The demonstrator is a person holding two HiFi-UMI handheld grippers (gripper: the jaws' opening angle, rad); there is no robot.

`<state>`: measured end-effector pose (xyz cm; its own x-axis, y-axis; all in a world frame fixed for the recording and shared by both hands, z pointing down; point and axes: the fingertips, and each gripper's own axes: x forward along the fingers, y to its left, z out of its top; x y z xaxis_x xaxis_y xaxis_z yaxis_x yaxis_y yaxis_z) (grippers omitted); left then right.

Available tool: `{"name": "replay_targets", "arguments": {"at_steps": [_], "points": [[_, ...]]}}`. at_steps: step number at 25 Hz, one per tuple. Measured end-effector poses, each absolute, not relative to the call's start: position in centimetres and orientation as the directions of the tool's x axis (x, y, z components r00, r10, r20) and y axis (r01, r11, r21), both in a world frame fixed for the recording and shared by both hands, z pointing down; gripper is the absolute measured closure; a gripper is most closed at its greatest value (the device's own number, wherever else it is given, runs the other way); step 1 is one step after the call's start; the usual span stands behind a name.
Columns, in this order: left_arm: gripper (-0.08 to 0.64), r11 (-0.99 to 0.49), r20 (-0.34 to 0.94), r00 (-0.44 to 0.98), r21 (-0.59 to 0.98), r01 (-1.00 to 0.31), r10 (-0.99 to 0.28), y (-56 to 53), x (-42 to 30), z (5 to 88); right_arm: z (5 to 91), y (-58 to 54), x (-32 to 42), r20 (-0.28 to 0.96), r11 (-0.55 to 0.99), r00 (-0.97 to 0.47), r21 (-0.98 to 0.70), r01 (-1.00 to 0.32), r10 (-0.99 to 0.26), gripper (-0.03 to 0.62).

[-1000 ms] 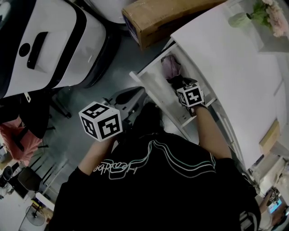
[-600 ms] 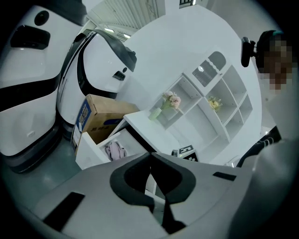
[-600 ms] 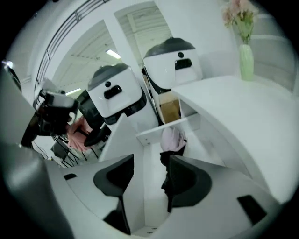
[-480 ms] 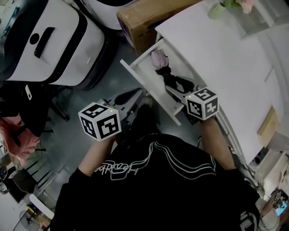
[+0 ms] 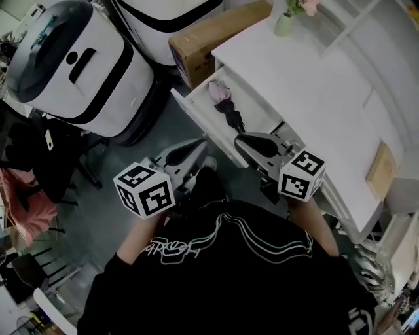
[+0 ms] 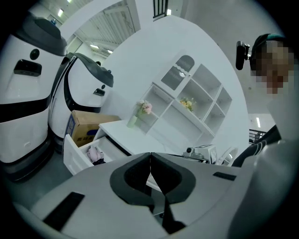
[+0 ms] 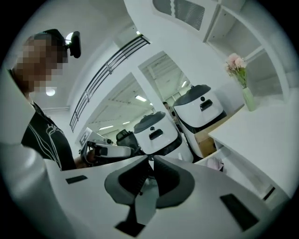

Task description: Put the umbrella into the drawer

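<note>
The umbrella (image 5: 222, 103), folded, with pink fabric and a black handle, lies inside the open white drawer (image 5: 194, 116). It also shows in the left gripper view (image 6: 95, 154) and the right gripper view (image 7: 215, 163). My right gripper (image 5: 243, 141) hangs above the drawer's near end, clear of the umbrella. Its jaws are closing, tips almost together, with nothing between them (image 7: 150, 161). My left gripper (image 5: 200, 144) hovers over the floor left of the drawer, shut and empty (image 6: 150, 154).
The drawer belongs to a white desk (image 5: 308, 85) with a flower vase (image 5: 285, 19) and shelving behind. A cardboard box (image 5: 209, 33) and two large white-and-black machines (image 5: 72, 65) stand on the floor beside it. Chairs (image 5: 19, 196) crowd the left.
My right gripper lifted out of the drawer and drew back toward the person, leaving the umbrella lying inside. The left gripper rose a little.
</note>
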<state>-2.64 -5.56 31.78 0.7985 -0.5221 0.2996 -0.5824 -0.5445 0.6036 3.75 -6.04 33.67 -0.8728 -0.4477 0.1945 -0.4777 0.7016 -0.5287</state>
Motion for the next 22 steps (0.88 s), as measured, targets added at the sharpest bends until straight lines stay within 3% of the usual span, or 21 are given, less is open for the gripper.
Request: {"name": "replay_targets", "arguments": {"at_steps": [6,11,16,22], "points": [[0.54,-0.63,0.221,0.824,0.551,-0.547,-0.522,-1.2,-1.3,27.7,28.8,-0.6,4.0,0.147,0.777,-0.907,-0.473,-0.415,-0.395,0.538],[0.54,-0.7,0.174,0.845,0.489,-0.52,-0.506,1.0,0.1,24.0,25.9,1.0,5.0,0.108,0.779,-0.896,-0.456,-0.429,-0.43,0.538],[0.54,-0.723,0.144,0.854,0.474,-0.502,-0.499,1.9,1.1,22.4,23.9,2.1,5.7,0.038,0.798,-0.885,-0.415,-0.437,-0.465,0.546],[0.54,-0.721,0.146,0.856,0.481,-0.499,-0.495,2.4,1.0,22.7,24.4,2.5,5.5,0.046,0.79,-0.886,-0.434,-0.434,-0.461,0.546]]}}
